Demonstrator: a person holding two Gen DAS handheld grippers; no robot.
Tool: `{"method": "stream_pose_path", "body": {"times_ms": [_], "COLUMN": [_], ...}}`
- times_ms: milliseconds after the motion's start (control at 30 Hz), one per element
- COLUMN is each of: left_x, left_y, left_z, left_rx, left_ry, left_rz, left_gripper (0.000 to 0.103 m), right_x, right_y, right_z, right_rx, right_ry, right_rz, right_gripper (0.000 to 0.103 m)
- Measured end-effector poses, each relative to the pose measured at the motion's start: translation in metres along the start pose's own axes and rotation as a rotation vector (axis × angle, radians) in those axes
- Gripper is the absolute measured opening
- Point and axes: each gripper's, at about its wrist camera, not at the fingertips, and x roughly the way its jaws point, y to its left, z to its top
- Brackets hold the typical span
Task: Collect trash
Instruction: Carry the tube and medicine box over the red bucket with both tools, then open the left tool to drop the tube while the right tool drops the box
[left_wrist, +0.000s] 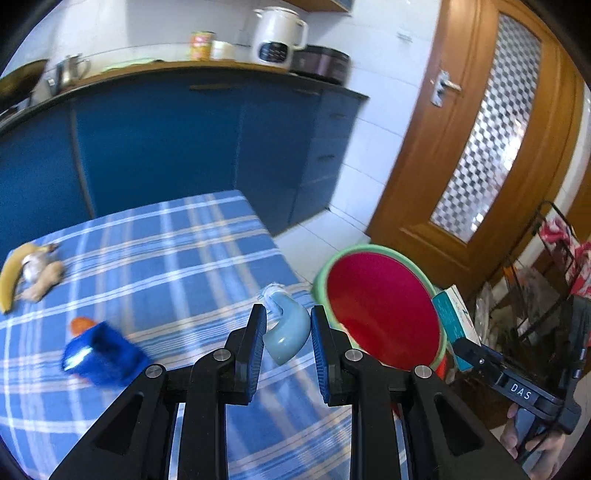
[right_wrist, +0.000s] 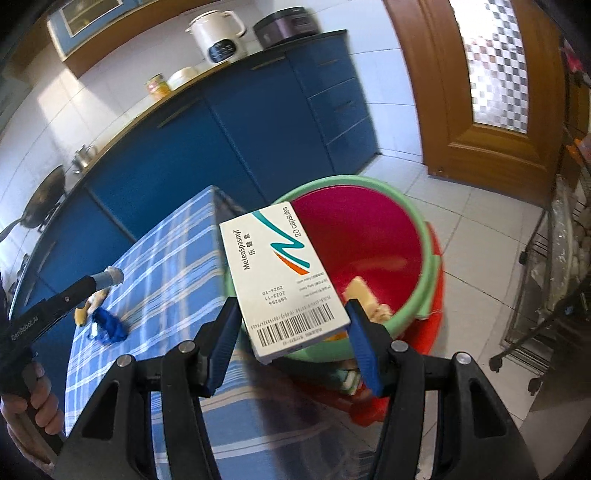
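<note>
L wrist view only: banana (left_wrist: 9, 275) and ginger (left_wrist: 44, 282) on plaid tablecloth (left_wrist: 177, 258), far L. L gripper (left_wrist: 288, 328) clamps curved pale-blue tube (left_wrist: 290, 338) btwn pads. R wrist view only: bucket (right_wrist: 430, 258) contents, yellowish scraps (right_wrist: 364, 297). R gripper (right_wrist: 291, 330) clamps medicine box (right_wrist: 280, 273) over bucket's near rim.

Both wrist views angle down, sharing the bucket (left_wrist: 384, 314) and checked table (right_wrist: 177, 266).

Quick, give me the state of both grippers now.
Left gripper: shut on a curved pale-blue plastic piece.
Right gripper: shut on a white cardboard medicine box, above the red bucket.
</note>
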Motion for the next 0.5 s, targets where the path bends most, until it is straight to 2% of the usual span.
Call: {"method": "stream_pose_path", "body": {"times_ms": [300, 500], "left_x": [0.059, 0.094], "left_y": [-0.058, -0.077], "left_z": [-0.002, -0.010], "left_rx": [0.151, 0.187], "left_ry": [0.065, 0.110], "left_rz": [-0.070, -0.087], "left_gripper": [0.025, 0.025], "right_x": [0.005, 0.007], "right_y": [-0.033, -0.050], "right_z": [0.005, 0.006], "right_rx": [0.052, 0.055], "right_ry": [-0.016, -0.016], "right_rz": [-0.033, -0.063], "right_gripper": [0.060, 0.060]}}
